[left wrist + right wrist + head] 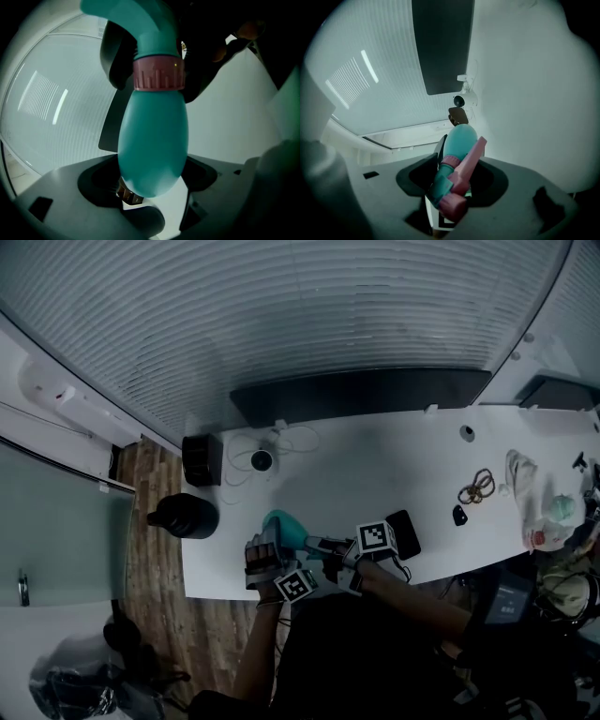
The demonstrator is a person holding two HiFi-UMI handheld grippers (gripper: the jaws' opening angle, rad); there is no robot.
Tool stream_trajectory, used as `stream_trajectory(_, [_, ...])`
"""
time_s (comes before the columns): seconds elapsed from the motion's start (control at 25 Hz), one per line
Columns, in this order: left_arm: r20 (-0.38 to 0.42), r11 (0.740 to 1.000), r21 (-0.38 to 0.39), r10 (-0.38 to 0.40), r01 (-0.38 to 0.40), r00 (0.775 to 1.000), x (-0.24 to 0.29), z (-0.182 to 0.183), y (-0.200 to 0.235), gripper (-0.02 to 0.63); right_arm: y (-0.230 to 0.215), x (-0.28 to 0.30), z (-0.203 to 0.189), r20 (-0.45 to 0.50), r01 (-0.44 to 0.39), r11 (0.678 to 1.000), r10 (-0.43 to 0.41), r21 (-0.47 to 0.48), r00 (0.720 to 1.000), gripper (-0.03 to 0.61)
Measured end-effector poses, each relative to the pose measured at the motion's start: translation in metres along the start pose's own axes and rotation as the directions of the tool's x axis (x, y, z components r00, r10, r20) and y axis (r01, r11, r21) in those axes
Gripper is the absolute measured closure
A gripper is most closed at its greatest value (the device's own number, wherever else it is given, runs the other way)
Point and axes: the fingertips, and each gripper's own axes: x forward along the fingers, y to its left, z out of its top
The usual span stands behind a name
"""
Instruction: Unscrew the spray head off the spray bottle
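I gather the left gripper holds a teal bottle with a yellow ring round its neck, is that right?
Not quite: the ring is pink, not yellow. The left gripper view shows it round the neck of the teal bottle, which the left gripper holds.

Cool, dim daylight is filtering through the ribbed frosted glass wall (309, 306); fisheye edges are bending, corners darkening

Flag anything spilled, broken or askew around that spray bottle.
Nothing stands out. The spray bottle looks intact, its pink collar sits square on the neck, and no liquid shows on the white table.
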Motion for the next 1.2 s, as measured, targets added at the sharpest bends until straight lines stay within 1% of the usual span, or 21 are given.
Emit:
stream_trajectory(0.16, [0.013,0.998,0.043,-0.037,0.037,0.999,-0.002,-0.001,-0.002,0.224,0.003,0.002,-0.003,-0.046,-0.007,0.998,0.004,-0.061,0.999,0.388])
stream_trajectory(0.24, [0.028,0.994,0.081,-0.073,0.071,0.997,-0.008,-0.002,-0.007,0.229,0.003,0.001,-0.007,-0.091,-0.004,0.993,-0.007,-0.121,0.996,0.390])
stream_trajectory(0.32, [0.040,0.984,0.128,-0.126,0.120,0.991,-0.016,-0.004,-0.013,0.233,0.003,0.000,-0.013,-0.149,0.012,0.979,-0.043,-0.203,0.988,0.390])
stream_trajectory(0.4, [0.049,0.976,0.167,-0.148,0.138,0.988,-0.024,-0.006,-0.012,0.233,0.003,0.000,-0.020,-0.215,0.022,0.950,-0.093,-0.311,0.972,0.391])
stream_trajectory(0.44, [0.051,0.972,0.174,-0.168,0.157,0.984,-0.027,-0.008,-0.013,0.233,0.005,0.001,-0.022,-0.247,0.024,0.926,-0.126,-0.377,0.961,0.391])
stream_trajectory(0.48, [0.049,0.967,0.173,-0.200,0.189,0.979,-0.031,-0.009,-0.017,0.235,0.006,0.001,-0.025,-0.277,0.025,0.892,-0.167,-0.451,0.946,0.393])
stream_trajectory(0.52, [0.047,0.961,0.168,-0.231,0.220,0.972,-0.033,-0.010,-0.020,0.236,0.007,0.001,-0.026,-0.301,0.024,0.848,-0.215,-0.529,0.929,0.394])
stream_trajectory(0.56, [0.048,0.957,0.165,-0.250,0.239,0.967,-0.035,-0.009,-0.022,0.236,0.007,0.000,-0.028,-0.321,0.020,0.793,-0.270,-0.609,0.908,0.394])
stream_trajectory(0.6, [0.051,0.955,0.162,-0.259,0.248,0.965,-0.035,-0.008,-0.022,0.236,0.006,-0.001,-0.029,-0.334,0.010,0.727,-0.328,-0.686,0.884,0.394])
stream_trajectory(0.68, [0.058,0.952,0.148,-0.280,0.269,0.958,-0.036,-0.005,-0.020,0.236,0.007,-0.003,-0.029,-0.338,-0.035,0.570,-0.434,-0.821,0.835,0.394])
stream_trajectory(0.72, [0.063,0.950,0.137,-0.290,0.280,0.955,-0.037,-0.004,-0.020,0.238,0.009,-0.004,-0.029,-0.330,-0.067,0.484,-0.481,-0.872,0.813,0.396])
stream_trajectory(0.8, [0.077,0.947,0.108,-0.311,0.302,0.947,-0.036,-0.001,-0.022,0.239,0.015,-0.007,-0.028,-0.299,-0.143,0.304,-0.565,-0.942,0.769,0.396])
stream_trajectory(0.88, [0.091,0.934,0.071,-0.354,0.349,0.931,-0.037,0.003,-0.025,0.242,0.018,-0.010,-0.030,-0.244,-0.232,0.106,-0.652,-0.967,0.718,0.402])
stream_trajectory(0.92, [0.098,0.921,0.047,-0.389,0.386,0.916,-0.039,0.004,-0.029,0.242,0.019,-0.012,-0.032,-0.204,-0.282,0.000,-0.691,-0.959,0.694,0.407])
stream_trajectory(0.96, [0.108,0.908,0.023,-0.419,0.419,0.902,-0.040,0.005,-0.032,0.242,0.020,-0.013,-0.033,-0.160,-0.336,-0.107,-0.719,-0.936,0.676,0.410])
stream_trajectory(1.0, [0.120,0.899,-0.001,-0.434,0.437,0.893,-0.042,0.006,-0.032,0.244,0.022,-0.013,-0.036,-0.116,-0.390,-0.210,-0.739,-0.896,0.664,0.416])
stream_trajectory(1.04, [0.132,0.892,-0.027,-0.444,0.451,0.886,-0.043,0.008,-0.031,0.244,0.024,-0.013,-0.038,-0.073,-0.444,-0.306,-0.752,-0.842,0.655,0.420])
stream_trajectory(1.08, [0.144,0.878,-0.061,-0.462,0.474,0.875,-0.044,0.009,-0.030,0.244,0.025,-0.014,-0.041,-0.031,-0.496,-0.390,-0.761,-0.776,0.648,0.428])
stream_trajectory(1.12, [0.155,0.857,-0.097,-0.490,0.507,0.858,-0.048,0.011,-0.030,0.244,0.024,-0.016,-0.043,0.010,-0.541,-0.461,-0.768,-0.703,0.640,0.440])
stream_trajectory(1.16, [0.166,0.832,-0.132,-0.518,0.539,0.839,-0.051,0.013,-0.030,0.244,0.023,-0.016,-0.044,0.051,-0.575,-0.518,-0.769,-0.634,0.637,0.447])
stream_trajectory(1.2, [0.178,0.815,-0.159,-0.531,0.557,0.828,-0.053,0.015,-0.028,0.244,0.024,-0.015,-0.044,0.087,-0.588,-0.566,-0.759,-0.578,0.646,0.449])
